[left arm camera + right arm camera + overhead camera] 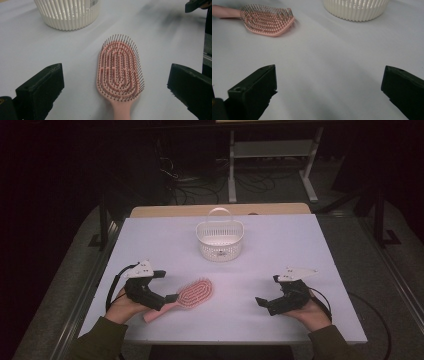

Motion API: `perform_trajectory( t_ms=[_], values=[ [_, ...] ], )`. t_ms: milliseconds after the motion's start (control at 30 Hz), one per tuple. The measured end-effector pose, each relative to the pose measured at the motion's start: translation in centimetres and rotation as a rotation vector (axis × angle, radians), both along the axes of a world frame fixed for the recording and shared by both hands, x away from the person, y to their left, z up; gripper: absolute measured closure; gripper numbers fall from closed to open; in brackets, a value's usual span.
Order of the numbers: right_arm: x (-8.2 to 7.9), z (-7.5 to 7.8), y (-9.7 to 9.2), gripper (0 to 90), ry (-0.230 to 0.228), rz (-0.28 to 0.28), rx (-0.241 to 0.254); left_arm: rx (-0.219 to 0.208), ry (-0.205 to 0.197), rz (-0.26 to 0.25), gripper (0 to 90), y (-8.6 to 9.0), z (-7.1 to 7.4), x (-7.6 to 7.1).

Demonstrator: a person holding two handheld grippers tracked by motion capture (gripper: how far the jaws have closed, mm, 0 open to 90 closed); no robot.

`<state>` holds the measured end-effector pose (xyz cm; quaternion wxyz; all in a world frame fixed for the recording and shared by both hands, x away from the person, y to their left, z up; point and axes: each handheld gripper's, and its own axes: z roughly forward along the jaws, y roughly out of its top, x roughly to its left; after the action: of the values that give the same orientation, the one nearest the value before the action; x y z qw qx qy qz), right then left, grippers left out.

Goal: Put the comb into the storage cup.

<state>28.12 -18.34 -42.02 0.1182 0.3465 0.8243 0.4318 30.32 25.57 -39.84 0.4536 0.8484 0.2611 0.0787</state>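
A pink hairbrush lies bristles up on the white table, left of centre, its handle pointing toward the front left. My left gripper is open and sits at the handle end; in the left gripper view the brush lies between and just ahead of the wide-apart jaws, untouched. My right gripper rests open on the table at the front right with nothing between its jaws. From the right gripper view the brush lies far to the upper left.
A white slatted basket with a handle stands at the table's back centre, also visible as the basket and basket. Behind the table are a wooden tabletop edge, floor cables and a metal frame.
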Motion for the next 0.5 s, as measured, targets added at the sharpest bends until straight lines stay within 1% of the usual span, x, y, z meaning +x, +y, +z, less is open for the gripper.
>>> perform_trajectory(
  t_ms=[200, 400, 500],
  values=[
    [0.00, -0.02, 0.01, 0.0, 0.001, 0.002, -0.002, 0.018, 0.006, -0.008, 0.8, 0.01, -0.22, -0.12],
    [-0.03, -0.01, 0.03, 0.0, 0.001, 0.002, -0.002, 0.028, 0.010, -0.013, 0.9, -0.08, -0.39, -0.25],
    [-0.03, -0.05, 0.07, 0.0, 0.001, 0.006, -0.005, 0.042, 0.012, -0.018, 0.9, -0.11, -0.54, -0.27]
  ],
)
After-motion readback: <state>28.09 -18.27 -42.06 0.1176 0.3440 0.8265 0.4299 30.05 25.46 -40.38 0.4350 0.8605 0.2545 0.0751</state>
